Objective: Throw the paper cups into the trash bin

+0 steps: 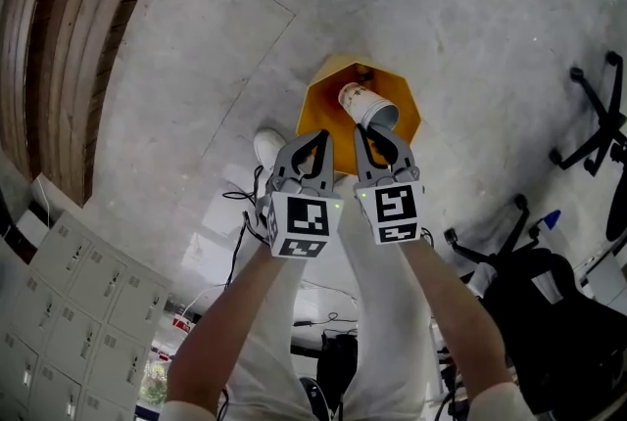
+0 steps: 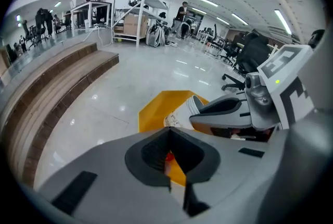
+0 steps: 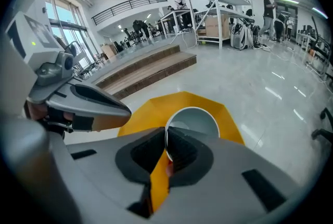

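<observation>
Over the yellow trash bin [image 1: 327, 92], the left gripper [image 1: 315, 139] is held with its jaws closed together on nothing. The white paper cup [image 1: 363, 104], tilted above the bin's opening, is pinched at its rim by the right gripper [image 1: 378, 131].

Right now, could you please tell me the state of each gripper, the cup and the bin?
Trash bin: upright, top open.
Paper cup: tipped sideways above the bin, not yet dropped.
Left gripper: shut, holding nothing.
Right gripper: shut on the cup's rim.
</observation>
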### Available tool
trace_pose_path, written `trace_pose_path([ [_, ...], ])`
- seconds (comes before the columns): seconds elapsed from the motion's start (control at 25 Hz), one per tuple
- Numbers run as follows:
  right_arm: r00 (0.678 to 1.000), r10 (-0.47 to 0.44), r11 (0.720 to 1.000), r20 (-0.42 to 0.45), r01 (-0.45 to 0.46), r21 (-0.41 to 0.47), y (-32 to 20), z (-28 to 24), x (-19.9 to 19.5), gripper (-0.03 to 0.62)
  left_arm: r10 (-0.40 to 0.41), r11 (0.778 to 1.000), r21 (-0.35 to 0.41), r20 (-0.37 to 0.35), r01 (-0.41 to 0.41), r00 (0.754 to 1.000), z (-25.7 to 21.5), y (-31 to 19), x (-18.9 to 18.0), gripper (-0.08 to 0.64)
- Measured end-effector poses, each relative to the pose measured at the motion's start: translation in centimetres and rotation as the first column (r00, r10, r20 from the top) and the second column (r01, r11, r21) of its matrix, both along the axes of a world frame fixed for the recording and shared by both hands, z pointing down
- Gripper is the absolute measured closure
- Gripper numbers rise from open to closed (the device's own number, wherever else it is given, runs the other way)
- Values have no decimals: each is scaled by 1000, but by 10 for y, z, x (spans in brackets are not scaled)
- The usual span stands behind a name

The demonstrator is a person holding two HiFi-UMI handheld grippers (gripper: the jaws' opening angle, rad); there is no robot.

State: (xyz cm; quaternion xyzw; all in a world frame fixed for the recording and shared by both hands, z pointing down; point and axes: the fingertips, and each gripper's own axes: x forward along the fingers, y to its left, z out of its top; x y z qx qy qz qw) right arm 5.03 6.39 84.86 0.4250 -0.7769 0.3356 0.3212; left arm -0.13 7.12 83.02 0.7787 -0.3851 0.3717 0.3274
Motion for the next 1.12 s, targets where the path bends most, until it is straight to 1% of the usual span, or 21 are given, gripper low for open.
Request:
trace_pose_path([
  [0.24,999,14,999,-31,-15,-46,1,28,5,569,-26,998,-53,11,27,1000,23,3,-10,554],
  [0.36,999,17,996,-32,-20,-92,4,37,5,562,-24,998,-64,26,25,999,29,3,-13,554],
  [0.44,1000,17,992,-21,-19,-121,5,41,5,456,-23,997,-72,20,24,1000,32,3,-11,554],
  [0.64,999,30,993,-40,-34,-114,4,35,9,465,-11,996,-93,-1,11,1000,30,6,-2,554],
  [0.8,999,29,993,-24,-32,-112,9,20,12,465,20,996,-86,-14,-22,1000,18,8,6,554],
  [0.84,1000,25,994,-14,-27,-107,10,13,11,474,28,996,-83,-17,-29,999,13,8,7,554],
  [1.0,1000,8,998,16,-7,-63,8,-32,10,569,55,996,-68,-24,-56,998,-19,7,10,554],
  [1.12,1000,2,1000,21,-2,-18,-2,-77,14,586,61,997,-33,-42,-63,997,-59,0,12,554],
])
